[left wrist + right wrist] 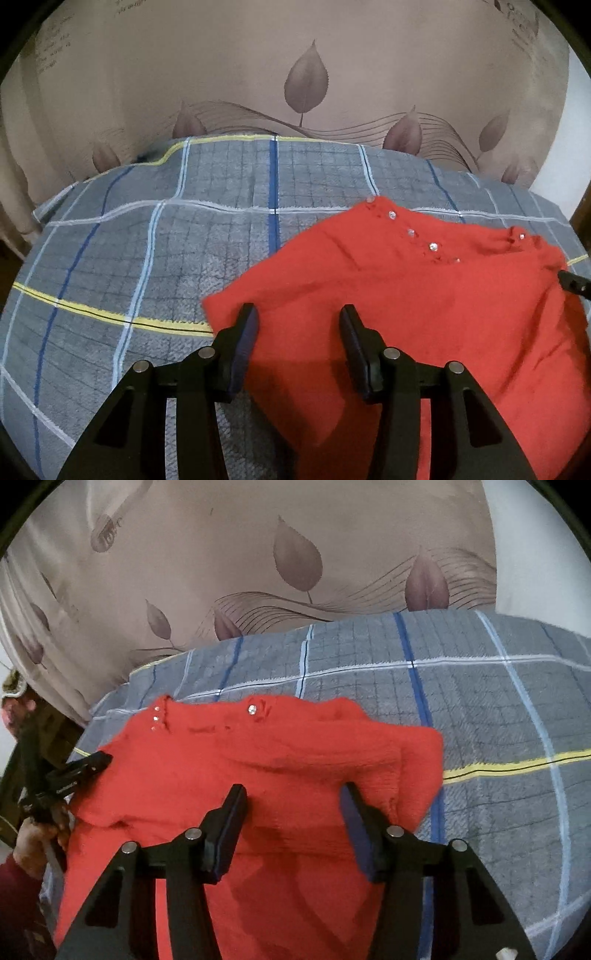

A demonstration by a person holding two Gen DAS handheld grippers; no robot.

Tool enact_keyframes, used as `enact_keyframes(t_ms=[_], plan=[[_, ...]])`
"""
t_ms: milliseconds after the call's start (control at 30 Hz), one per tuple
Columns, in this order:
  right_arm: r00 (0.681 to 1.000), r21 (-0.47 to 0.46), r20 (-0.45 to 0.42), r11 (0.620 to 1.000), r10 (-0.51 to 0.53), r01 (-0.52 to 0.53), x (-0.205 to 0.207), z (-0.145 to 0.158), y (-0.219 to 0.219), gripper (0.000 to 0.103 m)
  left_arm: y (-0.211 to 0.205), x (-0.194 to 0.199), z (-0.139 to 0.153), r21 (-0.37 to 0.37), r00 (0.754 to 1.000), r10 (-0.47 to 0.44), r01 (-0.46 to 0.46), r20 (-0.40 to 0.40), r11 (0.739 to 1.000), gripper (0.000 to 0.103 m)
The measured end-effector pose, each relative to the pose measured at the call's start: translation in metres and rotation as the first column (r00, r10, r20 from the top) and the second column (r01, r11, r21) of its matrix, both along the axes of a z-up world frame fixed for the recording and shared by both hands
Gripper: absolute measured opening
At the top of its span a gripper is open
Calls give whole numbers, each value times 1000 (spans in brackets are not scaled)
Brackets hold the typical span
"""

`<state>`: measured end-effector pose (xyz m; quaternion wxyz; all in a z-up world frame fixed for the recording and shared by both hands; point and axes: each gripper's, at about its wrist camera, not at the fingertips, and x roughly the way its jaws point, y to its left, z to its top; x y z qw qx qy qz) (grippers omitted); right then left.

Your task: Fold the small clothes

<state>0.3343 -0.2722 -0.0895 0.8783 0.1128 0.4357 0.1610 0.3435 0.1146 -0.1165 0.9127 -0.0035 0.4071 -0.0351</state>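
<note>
Left wrist view: a plaid blanket [147, 240], grey with blue, pale-blue and yellow lines, covers the surface. Behind it hangs a beige curtain [258, 74] printed with leaves. The red knitted garment [424, 295] lies on the blanket right of centre, its row of clear buttons [410, 232] toward the far edge. The left hand-held gripper [299, 317] sits over the garment's near left corner with its jaws apart; red fabric shows in the gap, and no pad is seen pressing on it. At the right edge the tip of the other gripper reaches the garment's side.

Right wrist view: a person's hand [31, 843] at the left edge grips the left tool, whose black tip lies at the garment's left edge. The garment fills the centre, one side folded over into a thick rounded edge at its right. The right hand-held gripper [293, 797] sits above this fold, jaws apart, with knit between them; whether the right pad touches the fold cannot be told. Bare blanket lies to the right.
</note>
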Motion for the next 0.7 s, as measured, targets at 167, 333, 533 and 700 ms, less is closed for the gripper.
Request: enact_keyframes(t_ms=[167, 333, 533, 700], plan=[[993, 25, 97, 997, 66, -68, -20, 23, 15, 52, -23, -37, 24, 21, 991, -74, 72, 107, 997, 49], [993, -56, -8, 992, 114, -114, -14, -8, 36, 47, -45, -40, -2, 130, 991, -134, 130, 22, 983, 49], [997, 98, 55, 994, 49, -54, -59, 40, 1, 51, -15, -72, 33, -57, 991, -125, 128, 57, 990, 50], [988, 332, 63, 931, 138, -152, -163, 50, -32, 76, 0, -154, 46, -106, 975, -209, 216, 77, 971, 75]])
